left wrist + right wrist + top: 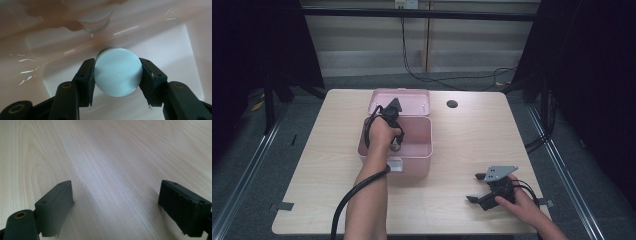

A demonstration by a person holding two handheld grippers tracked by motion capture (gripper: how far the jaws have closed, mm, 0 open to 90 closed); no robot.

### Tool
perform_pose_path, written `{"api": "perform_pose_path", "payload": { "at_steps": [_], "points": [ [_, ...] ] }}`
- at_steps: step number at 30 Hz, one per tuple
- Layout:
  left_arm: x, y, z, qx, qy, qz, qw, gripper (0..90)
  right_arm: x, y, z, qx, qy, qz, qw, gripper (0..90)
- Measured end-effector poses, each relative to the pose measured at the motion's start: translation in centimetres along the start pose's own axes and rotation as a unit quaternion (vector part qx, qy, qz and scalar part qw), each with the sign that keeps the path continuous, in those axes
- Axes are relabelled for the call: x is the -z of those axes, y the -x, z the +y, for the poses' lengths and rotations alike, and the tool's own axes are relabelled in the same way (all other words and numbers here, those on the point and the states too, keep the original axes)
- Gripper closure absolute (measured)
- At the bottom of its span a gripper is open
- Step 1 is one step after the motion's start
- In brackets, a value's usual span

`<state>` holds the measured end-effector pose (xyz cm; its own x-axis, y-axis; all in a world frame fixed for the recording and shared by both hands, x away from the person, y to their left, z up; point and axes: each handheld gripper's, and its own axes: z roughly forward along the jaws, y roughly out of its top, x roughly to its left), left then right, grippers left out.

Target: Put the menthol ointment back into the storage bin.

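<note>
Pink box [412, 150] already receives your left claw [117, 75], clamped on a white-capped bottle [117, 71], release pending, while your right claw [117, 202] rests wide open, empty, near the surface's [472, 135] front-right corner.

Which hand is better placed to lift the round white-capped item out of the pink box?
Left. Its fingers already clamp the round white cap inside the pink plastic box.

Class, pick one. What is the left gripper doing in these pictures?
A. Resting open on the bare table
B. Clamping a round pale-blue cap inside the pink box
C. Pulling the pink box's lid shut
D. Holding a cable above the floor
B: in the left gripper view, the left gripper has both jaws pressed against the round pale-blue cap, with the pink box floor behind it.
</note>
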<state>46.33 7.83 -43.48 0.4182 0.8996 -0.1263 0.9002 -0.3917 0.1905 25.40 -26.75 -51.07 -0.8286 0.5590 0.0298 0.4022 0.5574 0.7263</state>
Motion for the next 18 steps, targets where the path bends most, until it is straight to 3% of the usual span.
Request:
{"api": "perform_pose_path", "payload": {
  "at_steps": [18],
  "points": [
    [-0.47, 0.23, 0.18, 0.007, 0.01, 0.002, 0.9999, 44.9, 0.0, 0.0, 0.0, 0.0, 0.0, 0.0, 1.0, 12.1]
  ]
}}
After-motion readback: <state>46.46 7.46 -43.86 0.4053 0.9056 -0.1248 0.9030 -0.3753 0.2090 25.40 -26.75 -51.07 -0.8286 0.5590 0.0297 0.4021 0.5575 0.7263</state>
